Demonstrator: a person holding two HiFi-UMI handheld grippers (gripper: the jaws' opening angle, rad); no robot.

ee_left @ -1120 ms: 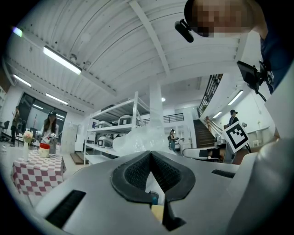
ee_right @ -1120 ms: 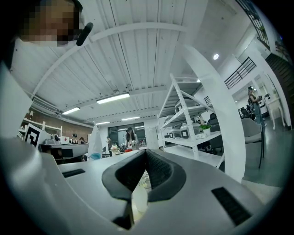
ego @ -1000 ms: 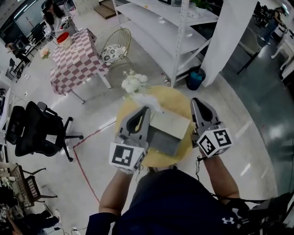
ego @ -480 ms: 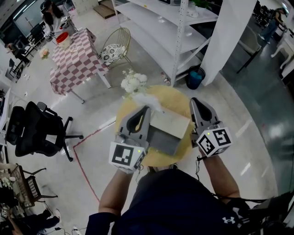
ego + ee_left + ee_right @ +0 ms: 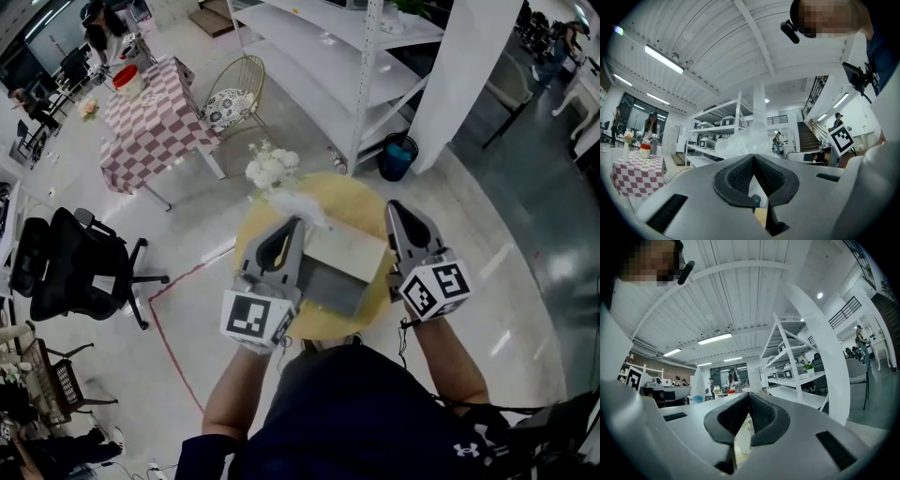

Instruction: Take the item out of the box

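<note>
Box (image 5: 343,259) sits on the round desk (image 5: 361,202); left gripper (image 5: 297,225) and right gripper (image 5: 397,207) flank it, both with fingers pressed together.

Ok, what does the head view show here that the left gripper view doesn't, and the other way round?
Only the head view: the box on the round yellow table, and the black office chair on the floor.
Only the left gripper view: the left gripper close up, jaws together, plus the ceiling lights and a staircase.
Both: the checkered table and the white shelving.
</note>
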